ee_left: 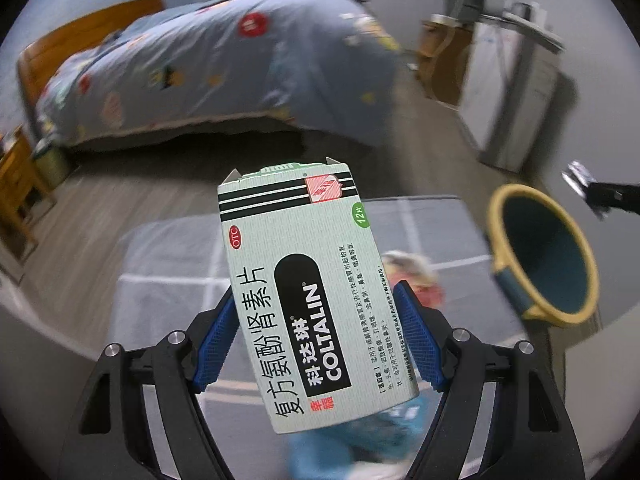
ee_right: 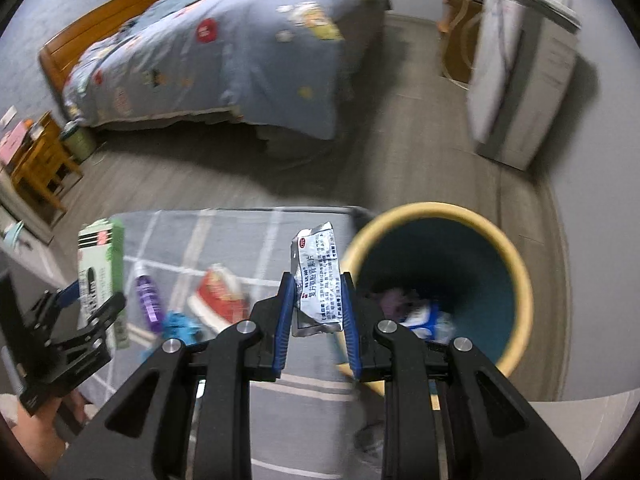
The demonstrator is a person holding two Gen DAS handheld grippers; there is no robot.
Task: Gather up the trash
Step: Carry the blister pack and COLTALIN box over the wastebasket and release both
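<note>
Left claw point(ee_left: 316, 340) grips one box point(ee_left: 308, 296); right claw point(ee_right: 318, 312) pinches one foil packet point(ee_right: 318, 280). One bin point(ee_right: 516, 256) beside counter point(ee_right: 240, 232).

Our right claw point(ee_right: 318, 308) pinches a crumpled silver foil packet point(ee_right: 318, 280) between its blue pads, upright, above the counter's point(ee_right: 240, 420) right edge. Just past that edge stands the yellow-rimmed bin point(ee_right: 516, 264), with trash inside. Over the counter's left edge our left claw point(ee_right: 90, 300) grips a pale green medicine box point(ee_right: 100, 260). Between the two lie a purple bottle point(ee_right: 149, 296), a blue scrap point(ee_right: 180, 326) and a red-and-white carton point(ee_right: 218, 296).
</note>
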